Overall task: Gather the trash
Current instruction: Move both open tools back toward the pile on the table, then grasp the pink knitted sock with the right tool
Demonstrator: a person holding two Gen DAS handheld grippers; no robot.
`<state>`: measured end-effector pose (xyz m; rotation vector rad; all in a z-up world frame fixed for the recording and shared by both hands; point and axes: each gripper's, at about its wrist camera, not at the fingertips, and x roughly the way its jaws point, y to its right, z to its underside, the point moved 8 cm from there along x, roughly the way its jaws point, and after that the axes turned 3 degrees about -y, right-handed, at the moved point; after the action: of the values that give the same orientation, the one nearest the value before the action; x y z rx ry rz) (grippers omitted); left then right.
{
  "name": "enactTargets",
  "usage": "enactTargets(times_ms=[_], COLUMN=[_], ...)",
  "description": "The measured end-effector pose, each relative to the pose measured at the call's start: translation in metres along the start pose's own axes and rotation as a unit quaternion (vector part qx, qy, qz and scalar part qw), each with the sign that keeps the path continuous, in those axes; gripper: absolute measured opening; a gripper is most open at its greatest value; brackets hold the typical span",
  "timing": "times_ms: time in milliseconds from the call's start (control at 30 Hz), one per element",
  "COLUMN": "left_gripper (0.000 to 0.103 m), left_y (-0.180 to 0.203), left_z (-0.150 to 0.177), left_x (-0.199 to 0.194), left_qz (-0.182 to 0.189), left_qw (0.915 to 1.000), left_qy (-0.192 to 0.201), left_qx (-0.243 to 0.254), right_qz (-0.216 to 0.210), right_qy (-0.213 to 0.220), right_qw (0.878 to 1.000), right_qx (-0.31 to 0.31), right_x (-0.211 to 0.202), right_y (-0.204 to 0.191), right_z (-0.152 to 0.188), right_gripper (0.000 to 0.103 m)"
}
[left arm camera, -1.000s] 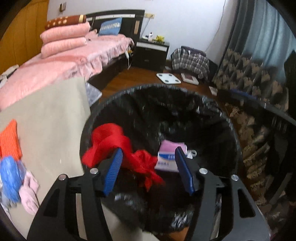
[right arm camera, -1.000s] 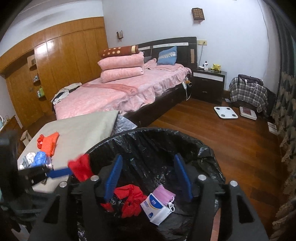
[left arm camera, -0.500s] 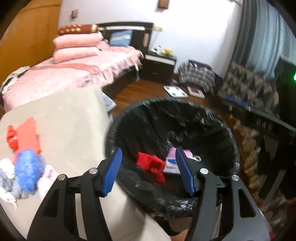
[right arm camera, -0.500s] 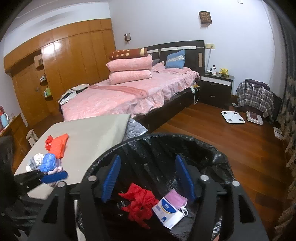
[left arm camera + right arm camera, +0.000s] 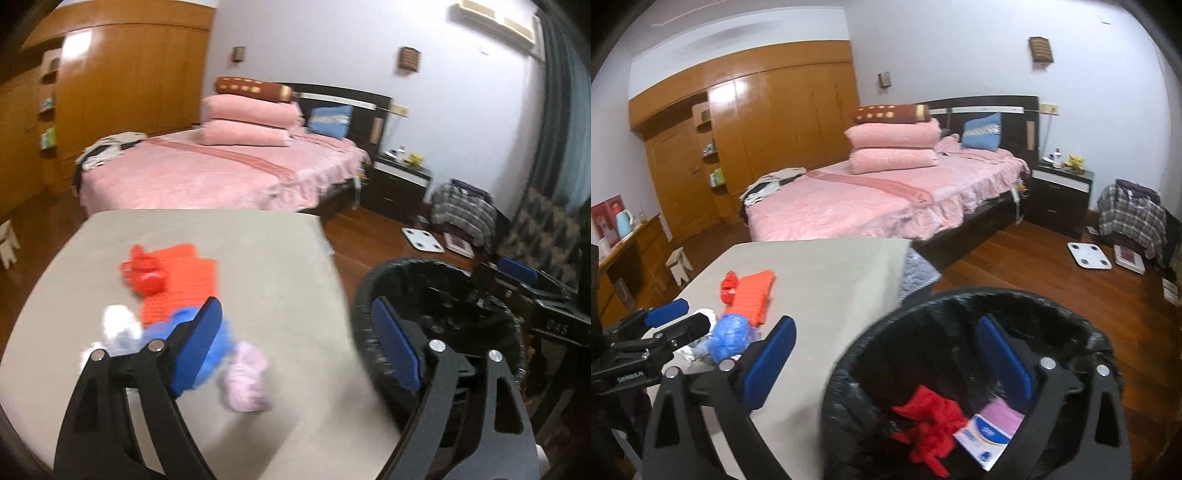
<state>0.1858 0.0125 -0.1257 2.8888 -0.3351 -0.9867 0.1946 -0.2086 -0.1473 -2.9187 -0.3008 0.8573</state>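
Observation:
A black-lined trash bin (image 5: 960,314) stands by the table's right edge; it also shows in the left wrist view (image 5: 436,280). In it lie a red plastic bag (image 5: 931,417) and a mask packet (image 5: 990,432). On the beige table (image 5: 277,258) lie a red bag (image 5: 146,273), an orange cloth (image 5: 181,284), a blue wad (image 5: 221,347), a white wad (image 5: 118,325) and a pink wad (image 5: 245,380). My left gripper (image 5: 295,347) is open and empty over the table's right part. My right gripper (image 5: 886,358) is open and empty above the bin's left rim.
A pink bed (image 5: 886,199) stands behind the table, a dark nightstand (image 5: 1060,192) to its right. A white scale (image 5: 1089,255) lies on the wood floor. A small stool (image 5: 679,264) stands left of the table.
The red bag dropped from my left gripper into the bin. My left gripper then swung left from the bin over the table. My right gripper drew back and left a little.

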Motion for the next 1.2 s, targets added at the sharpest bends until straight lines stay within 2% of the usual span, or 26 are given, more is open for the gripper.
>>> enactTargets(times_ms=[400,533,700,900,1067,1200], left_gripper=[0.086,0.086,0.086,0.086,0.086,0.085], left_y=[-0.096,-0.118,-0.134,-0.143,-0.148,-0.142], left_z=[0.02,0.029,0.042,0.048,0.052,0.049], left_x=[-0.021,-0.026,-0.026,-0.023,-0.022,-0.019], left_qz=[-0.082,-0.102,-0.114,-0.121,-0.119,-0.113], left_qw=[0.9958,0.9939,0.9921,0.9913,0.9912,0.992], left_qy=[0.002,0.002,-0.006,-0.011,-0.013,-0.014], left_qx=[-0.039,-0.042,-0.05,-0.052,-0.056,-0.055], right_qz=[-0.066,-0.078,-0.085,-0.083,-0.096,-0.111], right_qy=[-0.041,-0.058,-0.086,-0.124,-0.157,-0.163], right_qw=[0.996,0.994,0.99,0.986,0.979,0.976], right_qx=[-0.038,-0.056,-0.068,-0.074,-0.083,-0.094], right_x=[0.054,0.07,0.095,0.122,0.131,0.129], right_y=[-0.102,-0.13,-0.153,-0.167,-0.175,-0.182], right_z=[0.025,0.043,0.066,0.086,0.099,0.103], right_gripper=[0.097,0.096,0.091,0.081,0.064,0.053])
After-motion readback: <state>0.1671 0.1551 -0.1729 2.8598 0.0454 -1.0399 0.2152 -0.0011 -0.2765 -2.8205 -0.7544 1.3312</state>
